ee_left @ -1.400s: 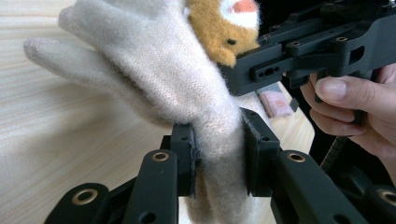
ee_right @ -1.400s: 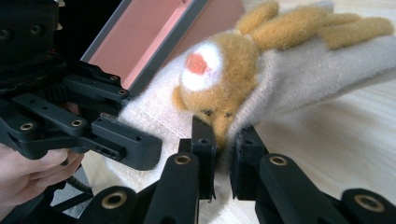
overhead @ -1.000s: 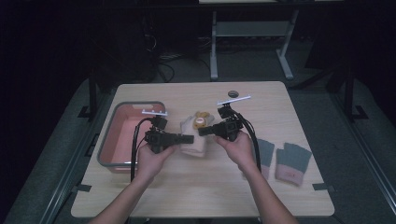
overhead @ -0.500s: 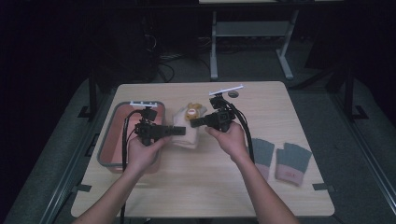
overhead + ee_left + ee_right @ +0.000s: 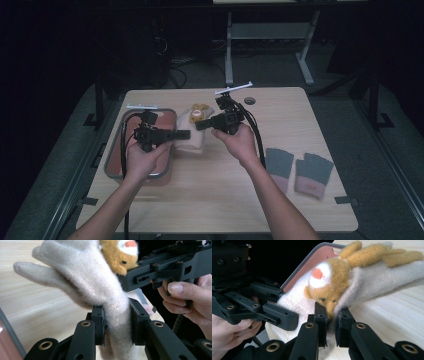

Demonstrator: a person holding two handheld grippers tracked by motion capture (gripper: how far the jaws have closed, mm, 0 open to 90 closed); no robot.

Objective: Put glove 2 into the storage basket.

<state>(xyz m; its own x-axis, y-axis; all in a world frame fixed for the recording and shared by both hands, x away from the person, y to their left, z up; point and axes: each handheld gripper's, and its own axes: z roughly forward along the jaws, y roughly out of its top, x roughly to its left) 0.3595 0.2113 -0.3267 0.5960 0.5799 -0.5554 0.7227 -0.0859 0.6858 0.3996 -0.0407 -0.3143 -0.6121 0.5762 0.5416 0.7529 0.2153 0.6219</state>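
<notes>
- The cream glove is fuzzy knit wool with soft, rounded fingers and a plush orange animal face; it hangs above the counter, beside the pink tray.
- The left hand-held gripper pinches its cuff; the right hand-held gripper pinches its edge.
- The counter is pale wood-grain; two grey-and-pink gloves, probably knit, lie to the right.
- The room beyond is dark.
</notes>
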